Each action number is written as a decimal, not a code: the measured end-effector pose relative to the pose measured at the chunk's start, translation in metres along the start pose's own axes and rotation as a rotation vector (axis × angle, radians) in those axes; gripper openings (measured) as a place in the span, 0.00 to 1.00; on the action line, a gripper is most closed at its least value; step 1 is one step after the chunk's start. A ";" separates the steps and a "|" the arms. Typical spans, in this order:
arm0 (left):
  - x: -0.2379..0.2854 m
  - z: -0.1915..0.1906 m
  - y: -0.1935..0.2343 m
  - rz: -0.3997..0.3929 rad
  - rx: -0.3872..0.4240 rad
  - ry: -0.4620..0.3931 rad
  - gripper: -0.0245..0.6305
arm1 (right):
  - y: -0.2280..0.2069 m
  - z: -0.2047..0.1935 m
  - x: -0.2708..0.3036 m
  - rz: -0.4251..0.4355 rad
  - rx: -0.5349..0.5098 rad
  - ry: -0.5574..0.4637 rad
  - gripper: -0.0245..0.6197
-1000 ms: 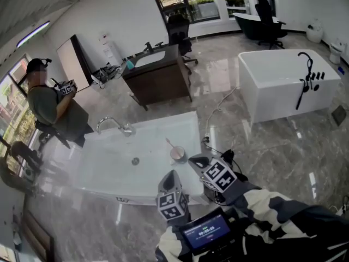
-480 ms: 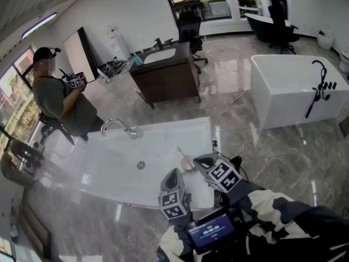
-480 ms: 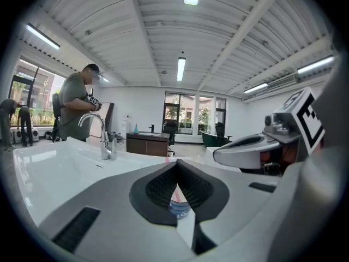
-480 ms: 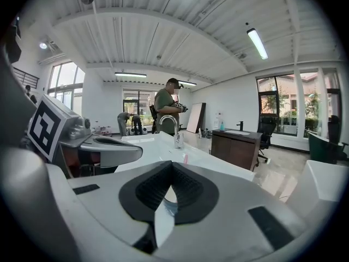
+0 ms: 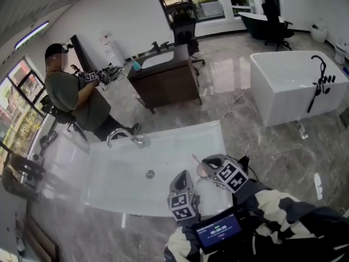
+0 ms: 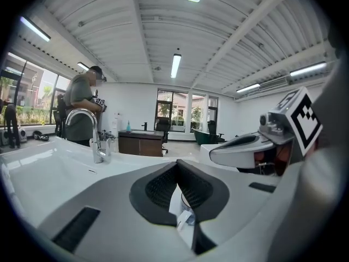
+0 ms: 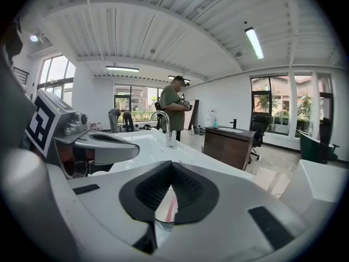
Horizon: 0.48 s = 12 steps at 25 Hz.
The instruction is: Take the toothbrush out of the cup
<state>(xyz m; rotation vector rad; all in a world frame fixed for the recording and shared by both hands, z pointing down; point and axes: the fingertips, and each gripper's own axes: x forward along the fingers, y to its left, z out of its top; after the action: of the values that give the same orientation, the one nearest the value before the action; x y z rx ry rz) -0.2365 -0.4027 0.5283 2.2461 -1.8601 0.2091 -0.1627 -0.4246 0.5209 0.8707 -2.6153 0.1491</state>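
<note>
While both grippers hang short of the cup, you are in the approach step, and nothing is gripped yet.

Farthest left, the tap (image 5: 124, 135) stands at the back of the sink (image 5: 114, 173), well apart from the work. Next comes your left gripper (image 5: 184, 175), over the sink's near edge. Its own view shows the jaws together at the tips with nothing between the pads.

Just right of it sits the cup (image 5: 204, 171), on the sink's flat ledge by the near right corner. The toothbrush (image 5: 196, 160) stands in it, its pinkish handle leaning up and left toward the tap.

Rightmost, your right gripper (image 5: 207, 160) is just beside the cup, its tip seeming to hang over the rim. Its jaws are also together and empty, and in its view the handle shows below the closed tips.

The next move probably belongs to that right gripper:
- Spread its jaws and bring them round the handle above the rim.
- Close firmly, then draw the toothbrush out along its lean, not straight up, so the cup is not dragged or tipped.

If the cup looks light, I'd open the left jaws too and steady it first.
</note>
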 end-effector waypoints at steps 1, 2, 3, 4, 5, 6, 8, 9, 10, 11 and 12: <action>0.003 -0.003 0.002 -0.001 -0.005 0.004 0.04 | -0.003 -0.003 0.002 -0.004 -0.001 0.006 0.03; 0.004 -0.004 0.004 0.001 -0.008 0.005 0.04 | -0.004 -0.006 0.005 -0.004 0.002 0.010 0.03; 0.005 -0.005 0.006 0.005 -0.011 0.005 0.04 | -0.005 -0.009 0.008 0.001 0.007 0.015 0.03; 0.007 -0.006 0.008 0.009 -0.015 0.005 0.04 | -0.006 -0.011 0.010 0.010 0.011 0.021 0.03; 0.007 -0.006 0.008 0.011 -0.020 0.006 0.04 | -0.006 -0.013 0.012 0.020 0.012 0.030 0.03; 0.008 -0.008 0.006 0.011 -0.026 0.010 0.04 | -0.007 -0.016 0.013 0.031 0.011 0.042 0.03; 0.007 -0.011 0.006 0.011 -0.038 0.021 0.04 | -0.005 -0.024 0.018 0.056 0.009 0.075 0.03; 0.006 -0.012 0.007 0.012 -0.048 0.023 0.04 | -0.004 -0.028 0.022 0.071 0.006 0.093 0.03; 0.005 -0.014 0.007 0.010 -0.058 0.022 0.04 | -0.003 -0.032 0.024 0.082 -0.002 0.113 0.04; 0.004 -0.015 0.005 0.006 -0.069 0.021 0.04 | -0.004 -0.036 0.026 0.088 -0.012 0.134 0.07; 0.003 -0.017 0.002 0.003 -0.078 0.022 0.04 | -0.006 -0.041 0.027 0.090 -0.020 0.154 0.07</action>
<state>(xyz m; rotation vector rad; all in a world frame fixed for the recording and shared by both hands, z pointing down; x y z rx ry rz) -0.2376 -0.4015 0.5453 2.1813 -1.8277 0.1577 -0.1662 -0.4352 0.5688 0.7053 -2.5080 0.2054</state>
